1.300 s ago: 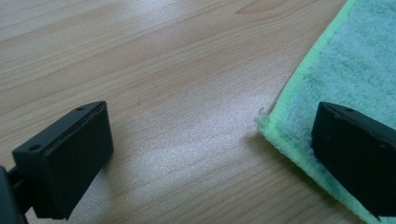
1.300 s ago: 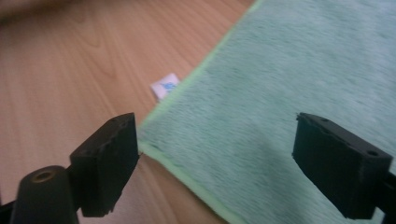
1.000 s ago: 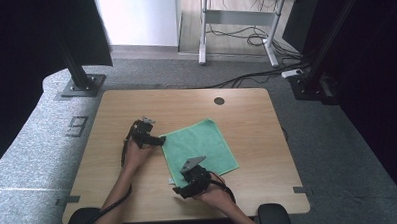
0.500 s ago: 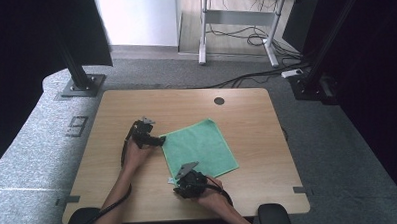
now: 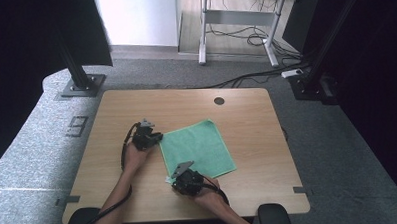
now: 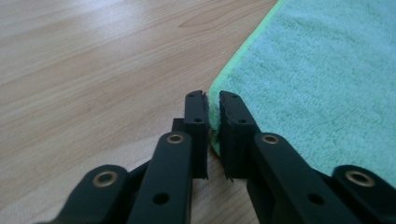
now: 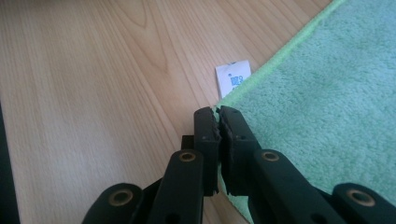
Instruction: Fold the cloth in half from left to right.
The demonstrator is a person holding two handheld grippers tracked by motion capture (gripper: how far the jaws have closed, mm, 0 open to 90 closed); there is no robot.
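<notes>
Two bare forearms, no sleeves. Each hand carries a black two-jaw gripper: left gripper (image 5: 156, 138), right gripper (image 5: 175, 179). Each has a grey three-cornered top plate, a trailing black cable, brass-coloured pivot rivets and rough-edged rectangular pads (image 6: 197, 122).

The left gripper (image 6: 212, 100), its black jaws just closed, pinches the corner of the green terry cloth (image 6: 317, 79) on the light wooden table (image 6: 93, 60).
</notes>
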